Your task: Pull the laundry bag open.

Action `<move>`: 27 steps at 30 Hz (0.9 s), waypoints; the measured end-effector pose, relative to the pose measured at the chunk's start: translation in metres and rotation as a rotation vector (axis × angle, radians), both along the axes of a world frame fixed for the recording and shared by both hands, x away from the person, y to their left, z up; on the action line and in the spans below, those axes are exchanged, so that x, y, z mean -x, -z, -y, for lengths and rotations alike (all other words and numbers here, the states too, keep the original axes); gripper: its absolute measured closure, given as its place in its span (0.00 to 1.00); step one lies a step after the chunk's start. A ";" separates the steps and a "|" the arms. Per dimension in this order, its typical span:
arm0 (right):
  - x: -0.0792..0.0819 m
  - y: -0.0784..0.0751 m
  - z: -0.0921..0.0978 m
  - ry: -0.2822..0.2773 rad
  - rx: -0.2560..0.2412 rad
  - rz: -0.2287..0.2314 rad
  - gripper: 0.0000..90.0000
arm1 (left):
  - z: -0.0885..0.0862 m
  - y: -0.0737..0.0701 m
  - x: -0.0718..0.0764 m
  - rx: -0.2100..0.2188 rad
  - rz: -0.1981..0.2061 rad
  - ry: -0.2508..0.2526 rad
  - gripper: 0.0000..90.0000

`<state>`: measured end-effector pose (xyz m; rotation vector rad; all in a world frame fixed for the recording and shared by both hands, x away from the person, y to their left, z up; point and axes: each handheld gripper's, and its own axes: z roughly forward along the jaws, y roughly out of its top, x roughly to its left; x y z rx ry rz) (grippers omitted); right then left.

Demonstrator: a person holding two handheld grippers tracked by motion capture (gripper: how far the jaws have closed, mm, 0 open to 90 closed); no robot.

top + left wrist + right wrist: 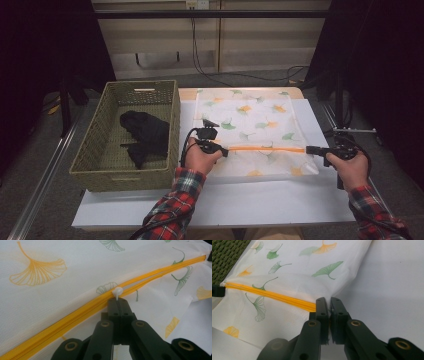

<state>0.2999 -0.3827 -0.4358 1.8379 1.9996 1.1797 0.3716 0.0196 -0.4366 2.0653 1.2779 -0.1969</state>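
Observation:
A white mesh bag [250,125] printed with green and orange ginkgo leaves lies flat on the table, its orange zipper [267,148] running across the near side. My left gripper [223,149] is shut on the white zipper pull [117,292] at the zipper's left end. At the zipper's right end my right gripper [311,149] is shut on the bag's edge [328,308]. In the right gripper view the zipper [274,297] runs away to the left towards the other gripper. The zipper teeth [75,317] look closed in the left gripper view.
A woven green basket [95,145] stands at the table's left with dark clothing [145,135] inside. The white table [225,200] has bare room in front of the bag. Cables lie on the floor behind the table.

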 end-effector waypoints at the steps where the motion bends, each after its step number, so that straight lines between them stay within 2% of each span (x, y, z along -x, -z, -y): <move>1: 0.000 0.000 0.000 0.000 0.001 0.001 0.96 | -0.001 0.000 0.000 -0.005 0.001 0.005 1.00; 2: 0.000 0.001 0.000 0.001 0.007 0.001 0.96 | -0.003 -0.001 -0.001 -0.016 0.002 0.020 1.00; 4: -0.001 0.001 0.001 0.002 0.007 0.001 0.96 | -0.005 -0.001 -0.001 -0.002 -0.007 0.002 1.00; 5: -0.001 0.001 0.001 0.004 0.000 0.000 0.96 | -0.006 -0.001 -0.002 -0.014 0.000 0.007 1.00; 8: -0.001 0.001 0.001 0.001 0.004 0.003 0.96 | -0.006 -0.001 -0.001 -0.013 -0.004 -0.003 1.00; 17: -0.001 0.000 0.000 0.003 0.000 -0.001 0.96 | -0.007 -0.004 -0.002 -0.021 0.006 0.011 1.00; 23: -0.001 0.001 0.004 0.011 0.007 0.009 0.96 | -0.012 -0.003 -0.002 -0.011 -0.003 -0.017 1.00; 27: -0.001 0.001 0.002 0.013 0.010 -0.001 0.96 | -0.013 -0.005 0.000 -0.011 -0.002 -0.012 1.00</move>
